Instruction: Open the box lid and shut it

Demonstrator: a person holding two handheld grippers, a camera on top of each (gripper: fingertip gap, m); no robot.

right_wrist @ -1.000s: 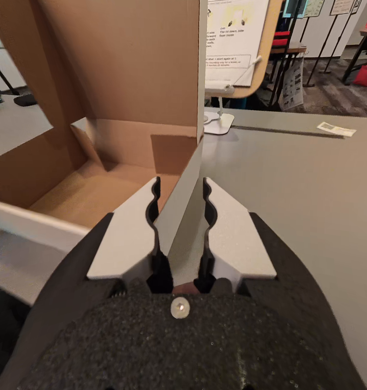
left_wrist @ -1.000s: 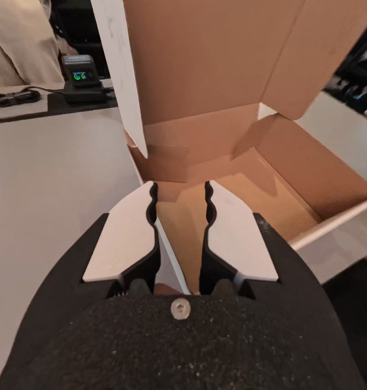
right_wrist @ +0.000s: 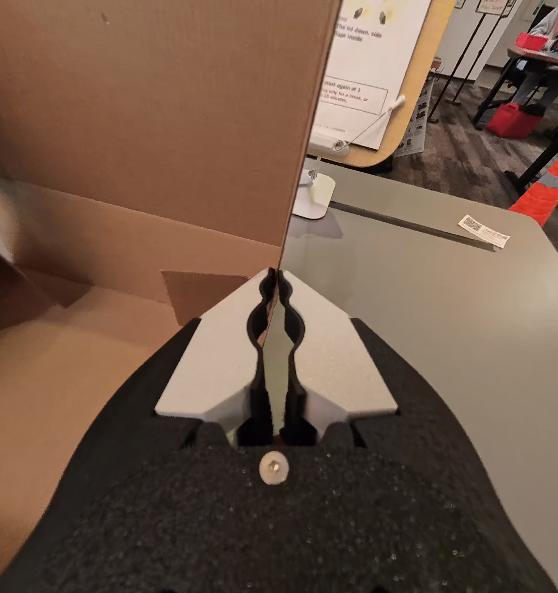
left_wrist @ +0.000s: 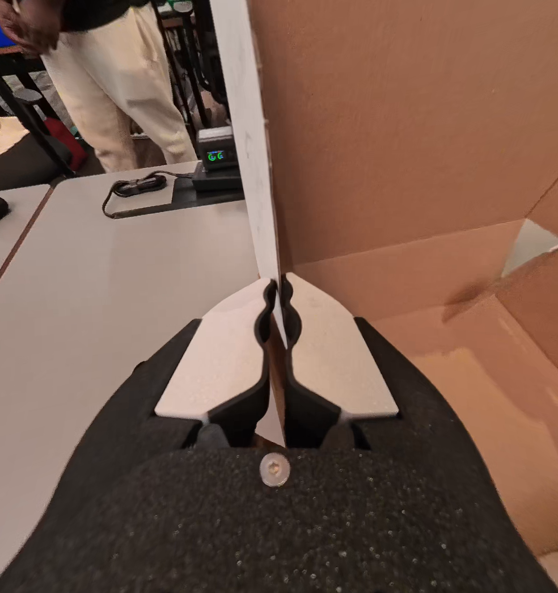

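Left gripper (left_wrist: pixel 279 282) is pinching the left side flap (left_wrist: pixel 252 128) of the raised lid (left_wrist: pixel 399 128), jaws nearly together. Right gripper (right_wrist: pixel 275 272) is clamping the lid's right edge (right_wrist: pixel 306 134) likewise. Box (left_wrist: pixel 464 369) is sitting open on the grey table (right_wrist: pixel 415 305), lid standing upright.

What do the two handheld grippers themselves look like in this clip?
Both match. The left gripper and right gripper each have a black, grainy, rounded body, two pale grey wedge-shaped jaws with black wavy inner linings, and one silver screw at centre. No cables or sleeves show.
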